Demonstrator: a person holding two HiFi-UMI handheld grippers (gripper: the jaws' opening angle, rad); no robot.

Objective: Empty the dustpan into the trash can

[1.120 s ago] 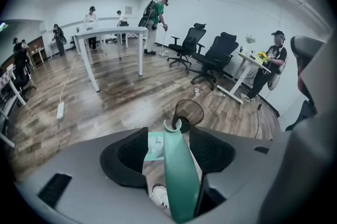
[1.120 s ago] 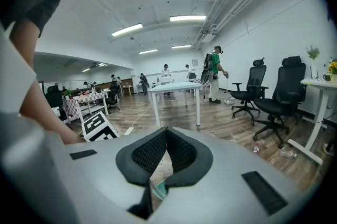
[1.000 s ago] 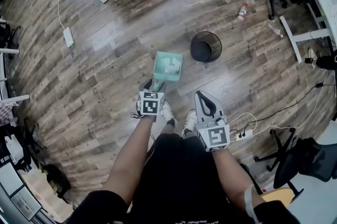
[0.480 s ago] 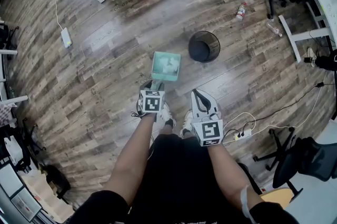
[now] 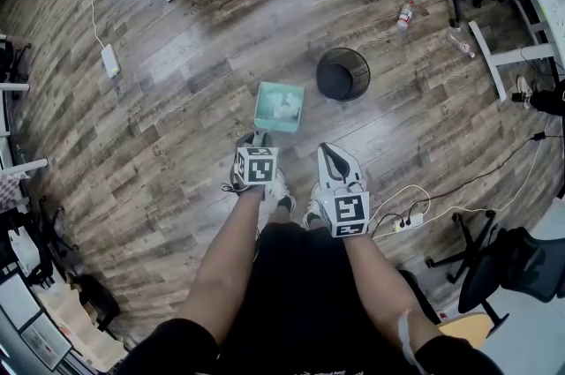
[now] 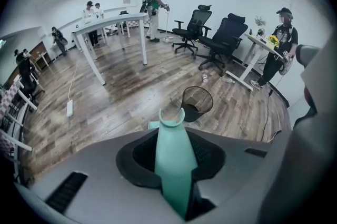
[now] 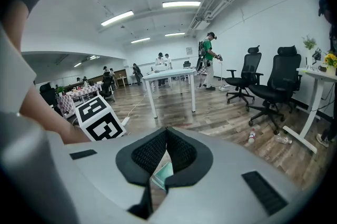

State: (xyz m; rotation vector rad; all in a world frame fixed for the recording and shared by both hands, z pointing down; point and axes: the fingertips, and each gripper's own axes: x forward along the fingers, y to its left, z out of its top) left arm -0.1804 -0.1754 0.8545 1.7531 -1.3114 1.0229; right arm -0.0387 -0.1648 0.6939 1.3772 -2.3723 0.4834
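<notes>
1. Head view: the left claw [image 5: 258, 140] points down toward the wooden floor [image 5: 177, 144] and pinches the near end of the teal dustpan [image 5: 279, 107]. The pan lies straight ahead of its tips, with pale scraps inside.
2. The black mesh trash can [image 5: 343, 74] stands past the pan, ahead and to the right of the left claw. It is near the pan but not touching it.
3. The right claw [image 5: 328, 153] hangs just to the right of the left one, with its tips pressed together and nothing held.
4. The only label on either claw is a black-and-white square pattern on its marker cube [image 5: 257, 167].
5. A bottle [image 5: 406, 14] with a reddish label lies well beyond the can, far ahead and right of both claws. Its print is too small to read.
6. Left gripper view: the jaws have just been closing and now clamp the teal handle [image 6: 174, 157], which fills the gap between them. The trash can sits just beyond the handle's forked far end, slightly to the right.
7. Right gripper view: the jaws meet at their tips with nothing between them. A sliver of the teal pan shows through the slot under the tips, and the left claw's patterned cube sits off to the left.
</notes>
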